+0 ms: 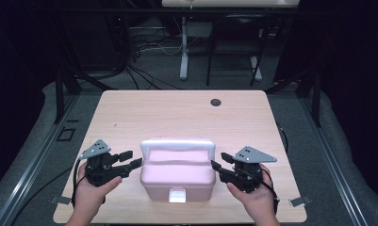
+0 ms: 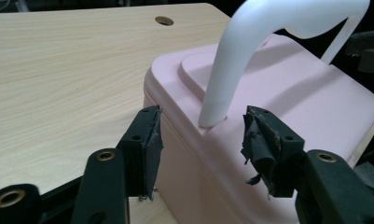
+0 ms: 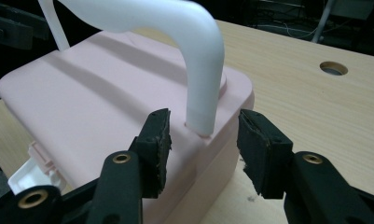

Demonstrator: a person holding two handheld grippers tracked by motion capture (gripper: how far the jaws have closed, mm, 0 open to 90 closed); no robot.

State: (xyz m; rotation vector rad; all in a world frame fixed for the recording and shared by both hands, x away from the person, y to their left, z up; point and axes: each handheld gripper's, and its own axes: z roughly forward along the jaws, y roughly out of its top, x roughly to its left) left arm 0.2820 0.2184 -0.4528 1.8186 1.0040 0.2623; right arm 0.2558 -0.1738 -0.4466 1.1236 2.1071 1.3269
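1. Pink box (image 1: 177, 174) with white handle (image 1: 177, 144) sits lower centre of frame on table (image 1: 177, 108).
2. Left gripper (image 1: 135, 164): jaws wide apart, holding nothing, at box's left end.
3. Right gripper (image 1: 216, 167): jaws wide apart, empty, at box's right end.

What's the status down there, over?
Both grippers, left and right, open, flanking pink box. Handle upright, ungripped. Nothing in the way.

Box at the counter's near edge, a gripper on either side

The box (image 1: 177, 172) sits mid-width on the counter (image 1: 177, 113); the left gripper (image 1: 130, 160) flanks its left end, the right gripper (image 1: 218, 165) its right.
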